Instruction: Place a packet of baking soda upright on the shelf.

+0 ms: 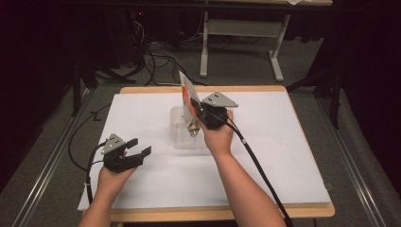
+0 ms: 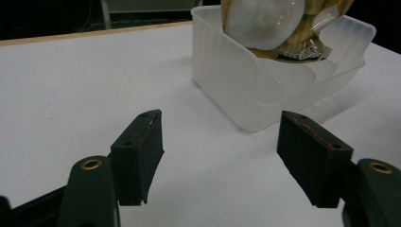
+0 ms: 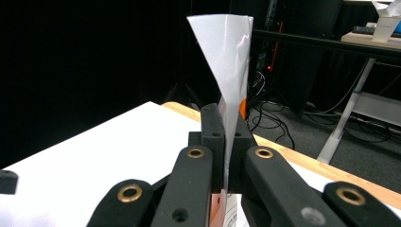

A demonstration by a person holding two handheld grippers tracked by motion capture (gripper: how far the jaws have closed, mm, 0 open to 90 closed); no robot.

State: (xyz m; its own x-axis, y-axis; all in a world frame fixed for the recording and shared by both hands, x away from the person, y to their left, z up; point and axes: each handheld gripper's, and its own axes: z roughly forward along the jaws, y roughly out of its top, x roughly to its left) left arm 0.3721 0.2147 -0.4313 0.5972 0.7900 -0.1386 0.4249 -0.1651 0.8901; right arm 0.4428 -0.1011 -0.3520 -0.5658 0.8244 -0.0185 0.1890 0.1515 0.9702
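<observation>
Between the jaws of the right gripper [image 1: 197, 109] a packet [image 1: 188, 97] is being pinched by its flat upper part, the two black pads pressing on the sheet from either side, as the right gripper view is showing with the white, folded top of the packet [image 3: 230, 61] rising above them. Below the grip the packet is hanging tilted, its lower end with a clear window and a printed label dipping into a translucent plastic tub [image 1: 182, 137] that is sitting near the middle of the bench [image 1: 283, 151], a little toward the far edge. The right hand [image 1: 218, 137] is reaching over the tub's near right side. Nearer the front left corner, the left gripper [image 1: 138, 147] is hovering over the white surface with its jaws spread wide and nothing between them; its own view is looking toward the tub [image 2: 246, 90] and the packet's lower end [image 2: 274, 28], which are lying well beyond the jaws. The left hand [image 1: 113, 177] is gripping it from below, a black cable [image 1: 88, 175] trailing toward the front edge
</observation>
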